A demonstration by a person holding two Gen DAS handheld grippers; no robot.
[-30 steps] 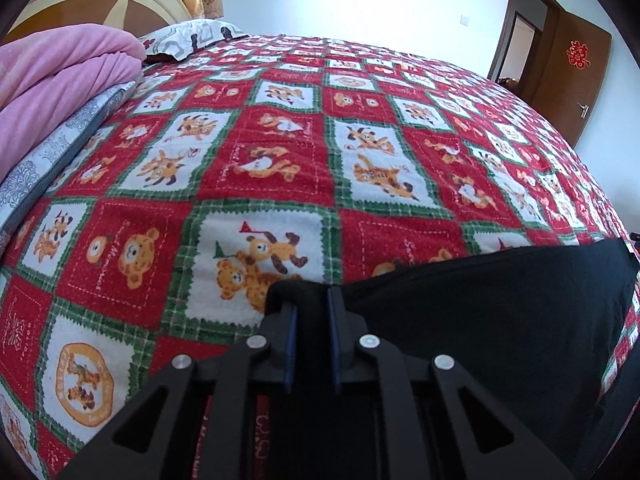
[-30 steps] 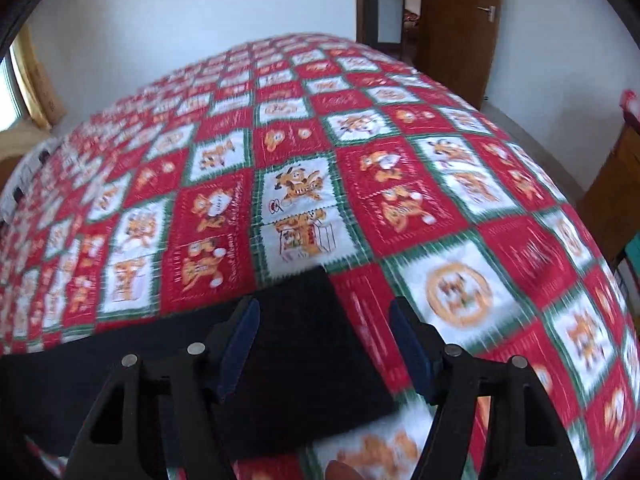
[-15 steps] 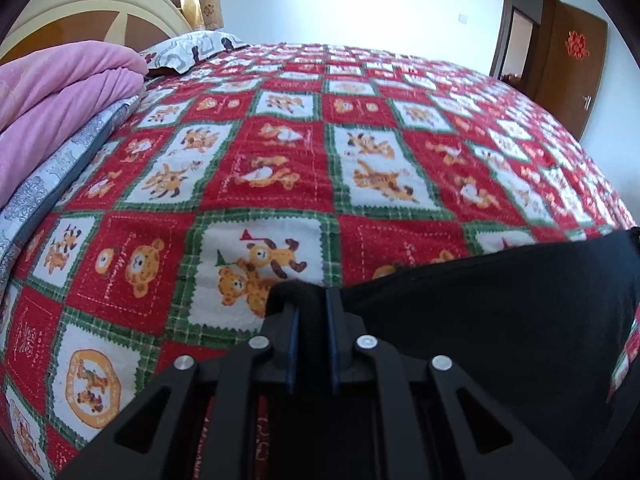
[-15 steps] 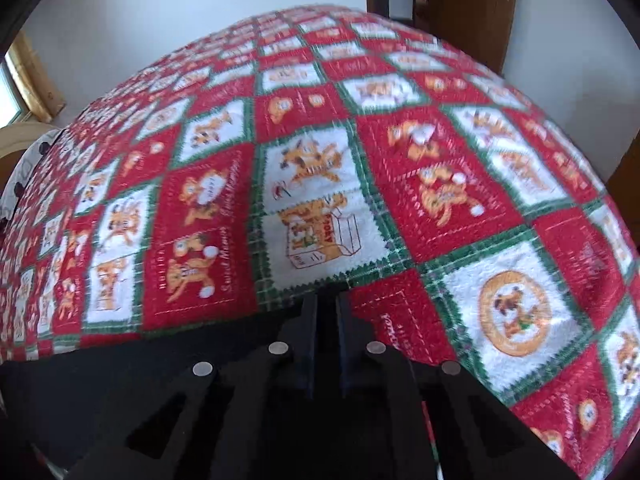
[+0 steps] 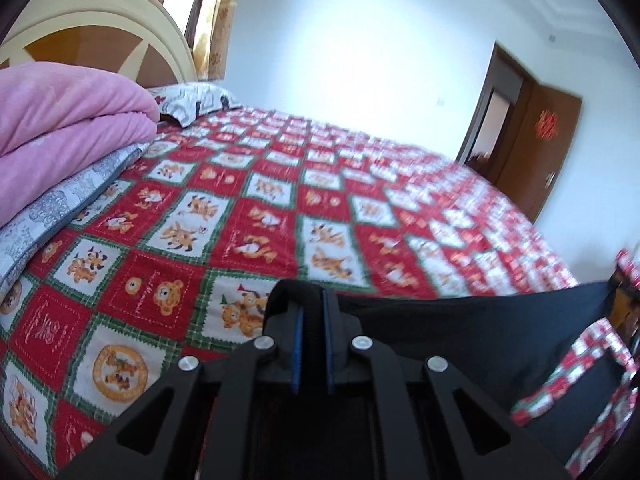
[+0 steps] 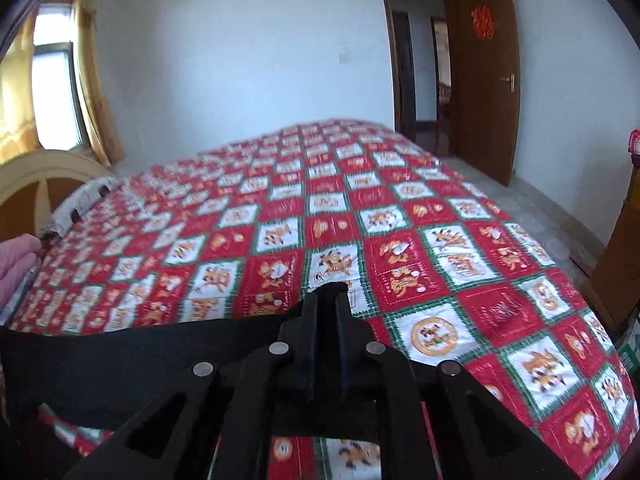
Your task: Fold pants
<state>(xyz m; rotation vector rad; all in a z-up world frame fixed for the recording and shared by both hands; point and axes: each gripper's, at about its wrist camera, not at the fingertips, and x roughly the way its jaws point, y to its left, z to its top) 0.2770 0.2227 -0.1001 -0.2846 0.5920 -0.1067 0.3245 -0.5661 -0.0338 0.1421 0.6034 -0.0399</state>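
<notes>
The black pants (image 5: 472,332) hang stretched between my two grippers above the red patterned bedspread (image 5: 248,216). My left gripper (image 5: 311,300) is shut on the pants' left corner. In the right wrist view my right gripper (image 6: 327,300) is shut on the other corner, and the black pants (image 6: 132,356) run off to the left. The cloth is lifted off the bed and its lower part is hidden below the grippers.
A folded pink blanket (image 5: 60,132) on a grey patterned quilt (image 5: 60,208) lies at the left by the headboard (image 5: 92,40), with a pillow (image 5: 192,100) behind. An open brown door (image 6: 480,72) and a window (image 6: 48,92) are beyond the bed (image 6: 420,240).
My right gripper closed on the pants' corner. Both grippers then rose, lifting the pants off the bed and stretching them between them.
</notes>
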